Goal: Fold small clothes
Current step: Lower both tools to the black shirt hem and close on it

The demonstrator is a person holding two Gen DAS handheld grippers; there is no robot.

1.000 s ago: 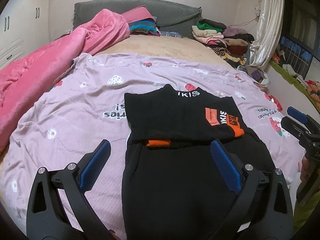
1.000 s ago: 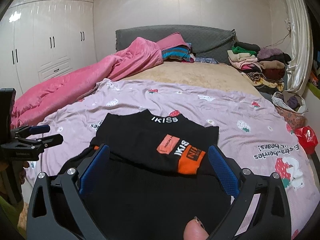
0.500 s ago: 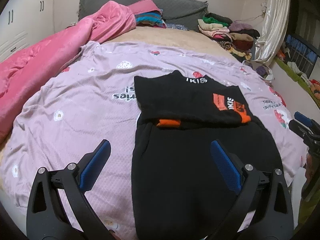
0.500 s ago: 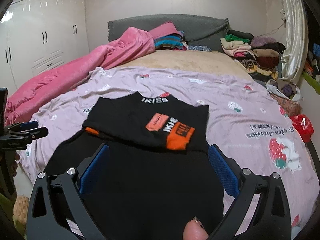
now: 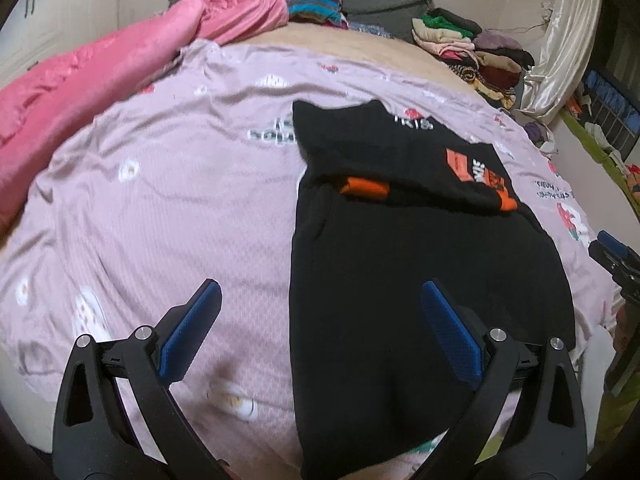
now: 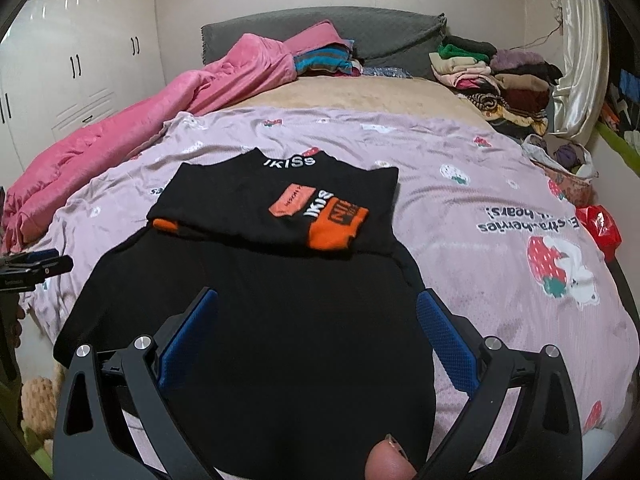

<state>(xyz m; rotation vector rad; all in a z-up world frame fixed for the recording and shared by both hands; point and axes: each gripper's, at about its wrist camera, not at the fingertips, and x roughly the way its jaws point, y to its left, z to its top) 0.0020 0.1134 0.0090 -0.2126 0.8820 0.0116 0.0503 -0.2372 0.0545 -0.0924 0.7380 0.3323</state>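
The left claw [image 5: 320, 308] is being held wide apart and empty above the lilac sheet [image 5: 168, 208], shifted further left than a second ago. The black garment [image 6: 256, 320], its top part folded over, is lying flat on the sheet, appearing larger than before. The right claw [image 6: 318, 318] is being kept apart over it, gripping nothing.

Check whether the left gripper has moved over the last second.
Yes. In the right wrist view the left gripper has slid toward the left frame edge and farther from the black garment, though that camera was moving too; its own view now looks lower.
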